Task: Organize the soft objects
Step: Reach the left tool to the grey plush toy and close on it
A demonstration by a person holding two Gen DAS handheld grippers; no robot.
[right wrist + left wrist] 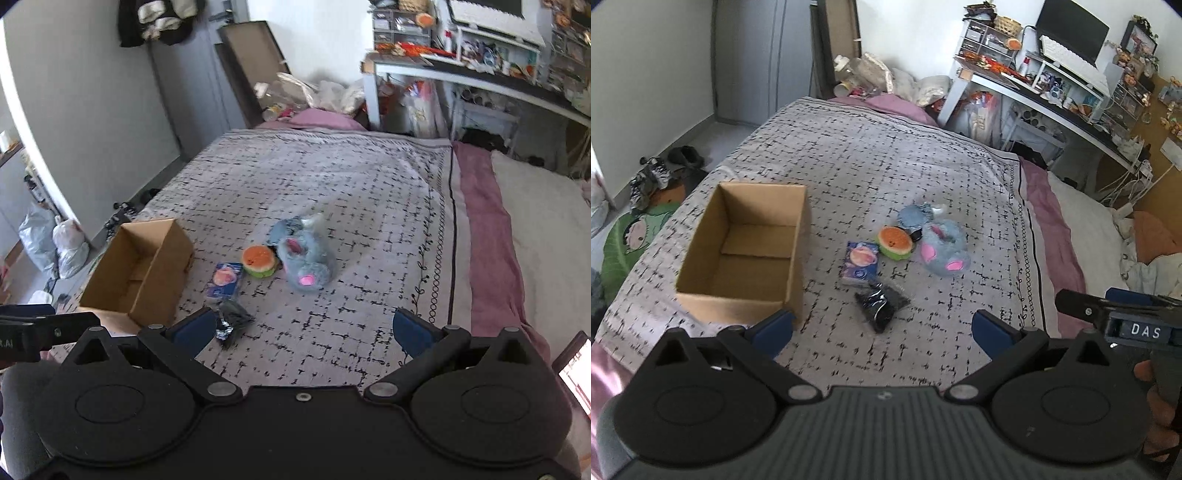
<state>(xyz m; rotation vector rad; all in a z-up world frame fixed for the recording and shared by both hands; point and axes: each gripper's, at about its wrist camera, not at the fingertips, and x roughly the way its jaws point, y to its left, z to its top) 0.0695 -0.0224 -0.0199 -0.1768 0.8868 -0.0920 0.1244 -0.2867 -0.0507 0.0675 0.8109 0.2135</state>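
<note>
An open cardboard box (742,254) (136,273) stands empty on the bed's patterned cover, to the left. Right of it lie a blue plush slipper (943,247) (304,258), an orange-and-green watermelon plush (894,242) (259,260), a blue packet (860,263) (224,279) and a black bagged bundle (881,304) (232,321). A second blue plush (916,216) lies behind the slipper. My left gripper (882,332) is open and empty, just short of the black bundle. My right gripper (306,334) is open and empty, the bundle near its left fingertip.
The bed (886,147) runs ahead, with pink sheet and white bedding (1082,221) to the right. A cluttered desk (1052,96) stands at the far right. Shoes and a green mat (635,229) lie on the floor at the left. A laptop (576,373) sits at the right edge.
</note>
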